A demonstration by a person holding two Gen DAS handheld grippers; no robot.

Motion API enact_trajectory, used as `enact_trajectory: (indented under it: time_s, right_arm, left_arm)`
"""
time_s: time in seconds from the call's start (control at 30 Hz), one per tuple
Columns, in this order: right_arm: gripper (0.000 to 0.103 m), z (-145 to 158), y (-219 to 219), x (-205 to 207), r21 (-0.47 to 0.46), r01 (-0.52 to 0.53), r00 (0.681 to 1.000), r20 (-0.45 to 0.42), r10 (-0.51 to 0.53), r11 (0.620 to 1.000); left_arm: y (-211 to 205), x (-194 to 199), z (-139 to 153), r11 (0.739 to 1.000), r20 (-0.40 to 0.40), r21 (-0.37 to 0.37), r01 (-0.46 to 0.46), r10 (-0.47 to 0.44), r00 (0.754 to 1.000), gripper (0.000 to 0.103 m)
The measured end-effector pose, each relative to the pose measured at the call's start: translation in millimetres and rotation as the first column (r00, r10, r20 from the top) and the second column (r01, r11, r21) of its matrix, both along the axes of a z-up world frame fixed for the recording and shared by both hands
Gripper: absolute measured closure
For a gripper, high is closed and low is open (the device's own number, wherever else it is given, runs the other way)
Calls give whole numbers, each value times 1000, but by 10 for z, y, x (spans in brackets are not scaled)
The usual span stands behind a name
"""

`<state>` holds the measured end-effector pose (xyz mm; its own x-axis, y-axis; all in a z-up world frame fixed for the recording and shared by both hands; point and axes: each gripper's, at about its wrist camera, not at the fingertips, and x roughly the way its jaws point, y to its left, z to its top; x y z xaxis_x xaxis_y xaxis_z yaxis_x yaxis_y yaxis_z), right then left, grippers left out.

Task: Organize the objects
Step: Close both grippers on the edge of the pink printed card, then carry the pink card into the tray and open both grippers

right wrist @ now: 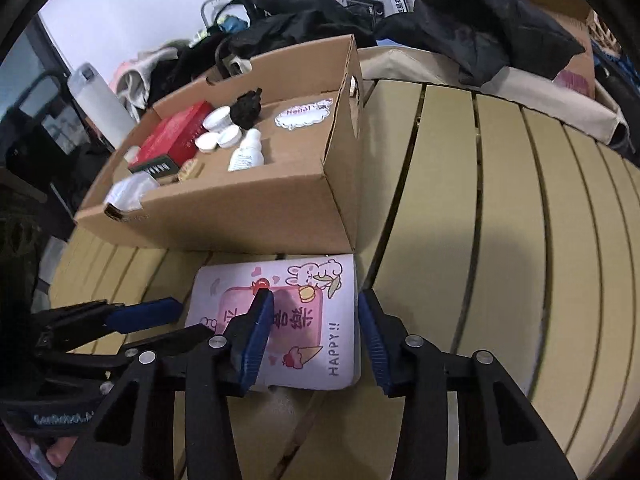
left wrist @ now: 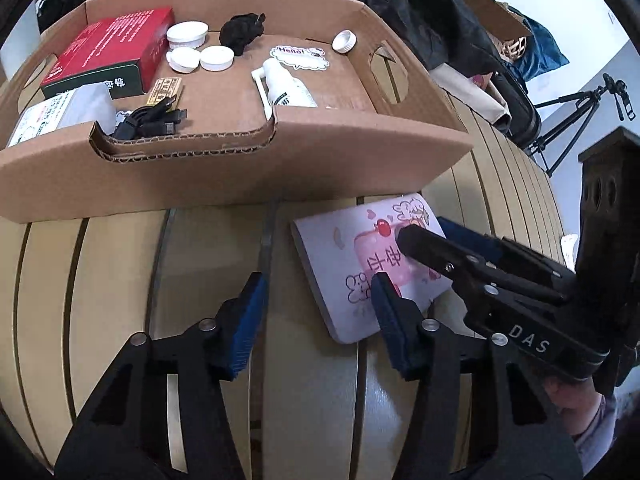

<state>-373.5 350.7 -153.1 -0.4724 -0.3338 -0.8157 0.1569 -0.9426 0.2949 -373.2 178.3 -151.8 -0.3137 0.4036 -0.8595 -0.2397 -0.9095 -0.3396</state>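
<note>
A pink-and-white notebook [left wrist: 344,264] [right wrist: 316,320] with rabbit drawings lies flat on the slatted table, right against the front wall of an open cardboard box [left wrist: 240,172] [right wrist: 240,220]. My left gripper [left wrist: 318,320] is open and straddles the notebook's left edge: one blue pad hangs over the cover, the other over bare table. My right gripper [right wrist: 314,336] is open over the notebook's right half, with one pad above the cover and the other just past the right edge. Each gripper also shows in the other's view: the right gripper [left wrist: 424,232], the left gripper [right wrist: 176,320].
The box holds a red carton [left wrist: 112,48], white jars [left wrist: 188,36], a white spray bottle [left wrist: 288,88], black cables [left wrist: 152,120], a black clump [left wrist: 240,32] and a loose cap [left wrist: 344,40]. Dark clothes and bags pile behind. A tripod [left wrist: 576,120] stands at right. Bare slats [right wrist: 500,200] stretch to the right.
</note>
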Motion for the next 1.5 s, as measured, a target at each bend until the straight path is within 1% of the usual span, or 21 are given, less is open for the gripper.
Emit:
enact_trajectory:
  time_s: [0.07,0.13,0.23,0.27,0.3,0.37,0.47,0.5,0.6,0.73,0.9,1.0,1.1,1.13,1.2,1.27,1.33,1.37,1.43,1.47,1.5]
  right_arm:
    - [56,-18,42,26,-33,8,1000,-2,-8,999]
    - [56,-12,25,84,-39,7,1000,6,-7,999]
    - [61,-10,-52,278,-57,7,1000,22,-6,998]
    - [63,-1,-86,389,-62,11,1000,21,-10,998]
    - [68,1,-131,504,-79,5,1000,24,-3,997]
    - [68,4,-192,762,-92,18,999,34,-15,996]
    - [72,19,-280,1162,-92,24,999,38,-21,995]
    - [76,24,-289,1270,-94,26,999,39,-22,995]
    - [81,68,-250,1497,-96,41,998,46,-37,995]
    - [82,205,-280,1641,-60,42,999,20,-41,997]
    - [83,528,-271,1696,-45,38,998,-48,-40,998]
    - [83,806,-318,1544,-44,21,994,-104,-26,999]
    - [83,1165,-403,1204,-56,-13,983,-184,3,998]
    - [83,1280,-456,1031,-62,-31,978,-210,17,998]
    - [83,1413,-572,725,-76,-56,974,-221,38,995]
    - [83,1516,-741,414,-77,-84,967,-245,63,993]
    - [83,1531,-878,88,-84,-103,966,-245,80,991]
    - [83,1491,-920,-109,-110,-113,970,-226,86,987]
    - [83,1322,-966,-489,-171,-126,982,-161,98,977]
    - [83,1172,-967,-712,-220,-115,990,-104,94,969]
    - [83,1036,-970,-868,-247,-107,994,-55,96,963]
  left_arm:
    - [8,9,6,1000,-8,1,-3,3,1000,53]
    - [7,49,12,1000,-14,0,-1,1,1000,53]
    - [-38,193,27,1000,-14,-15,19,-19,1000,56]
    - [-60,305,46,999,-19,-7,52,-52,998,67]
    - [-77,376,49,998,-9,-9,68,-68,998,67]
    - [-132,617,55,996,7,-12,91,-91,996,69]
    - [-197,1021,64,994,-11,-19,111,-111,994,71]
    - [-220,1109,66,994,-9,-14,111,-111,994,75]
    - [-295,1331,85,995,9,21,99,-99,995,83]
    - [-283,1410,160,995,3,33,99,-99,995,83]
    - [-376,1415,465,990,-53,111,87,-82,995,84]
    - [-472,1214,817,988,-122,140,68,-51,991,84]
    - [-616,841,1210,988,-193,148,33,-4,981,87]
    - [-638,722,1301,990,-205,137,20,8,979,87]
    - [-707,426,1493,997,-234,81,-16,35,972,87]
    - [-783,119,1603,997,-254,46,-58,68,965,87]
    - [-860,-164,1616,996,-245,24,-87,90,965,87]
    - [-929,-333,1577,995,-226,18,-100,101,969,87]
    - [-978,-683,1417,992,-167,-1,-123,121,979,87]
    - [-1019,-821,1309,991,-131,-14,-134,131,983,87]
    - [-996,-965,1166,989,-108,-49,-140,134,985,87]
